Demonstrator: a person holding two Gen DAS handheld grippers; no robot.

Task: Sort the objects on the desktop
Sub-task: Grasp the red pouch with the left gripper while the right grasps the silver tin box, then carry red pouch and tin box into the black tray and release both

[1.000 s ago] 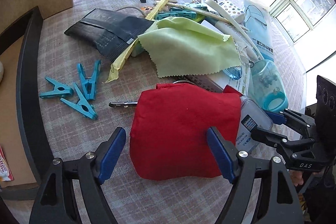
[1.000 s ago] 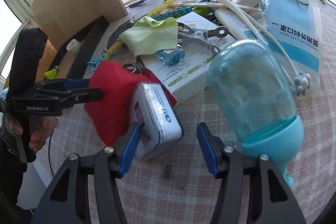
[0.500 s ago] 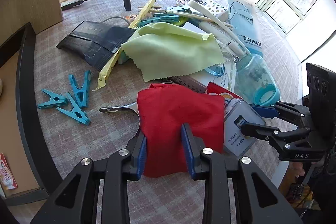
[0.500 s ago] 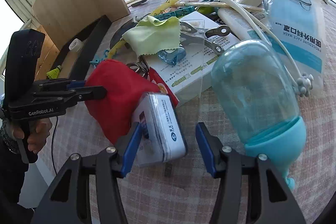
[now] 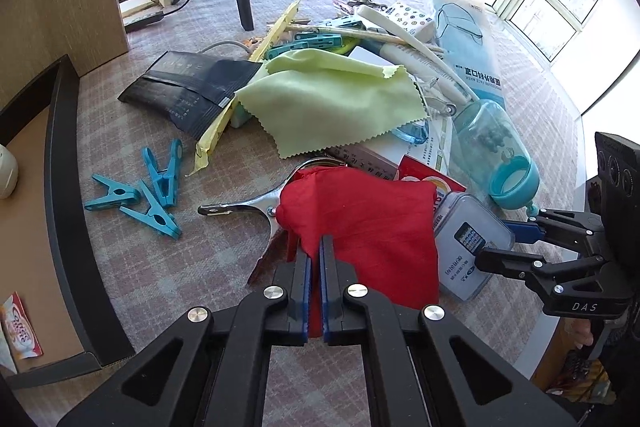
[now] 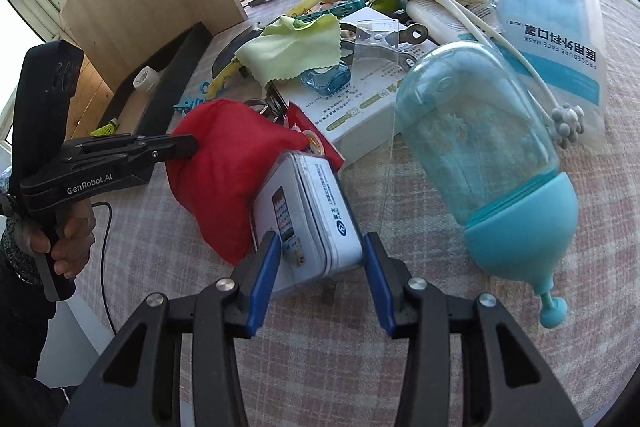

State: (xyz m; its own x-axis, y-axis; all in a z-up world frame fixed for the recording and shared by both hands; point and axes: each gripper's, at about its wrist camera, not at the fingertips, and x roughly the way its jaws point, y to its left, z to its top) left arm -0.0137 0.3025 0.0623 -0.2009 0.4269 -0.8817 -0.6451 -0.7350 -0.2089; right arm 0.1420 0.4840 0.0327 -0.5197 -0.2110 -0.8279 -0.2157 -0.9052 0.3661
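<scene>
The left gripper [image 5: 314, 259] has its blue-padded jaws pressed together on the near edge of the red cloth [image 5: 372, 227], pinching a fold of it; in the right wrist view the same gripper [image 6: 188, 147] bites into the cloth's left side, with the person's hand [image 6: 68, 239] wrapped around its handle. The cloth lies bunched near the front edge of the table [image 5: 132, 267], over a steel clamp [image 5: 248, 203] whose handle sticks out to its left.

The right gripper [image 6: 318, 269] has its jaws apart on either side of the near end of a small white tin box [image 6: 308, 211]. The left pad looks to be touching the box's side and the right pad stands at its corner; whether they truly squeeze it cannot be told. The box leans against the red cloth's right side.

Just right of the box lies a clear blue bottle with a turquoise cap [image 6: 488, 163], on its side, cap toward the front edge. Behind it sits a face mask packet [image 6: 556, 27], and a white carton [image 6: 360, 107] lies behind the box and cloth.

Farther back a light green cloth [image 5: 332, 99] drapes over the pile, with a black pouch [image 5: 188, 87] to its left. Three turquoise clothespins [image 5: 140, 195] lie toward the table's left edge, beside a black-rimmed tray [image 5: 60, 187].
</scene>
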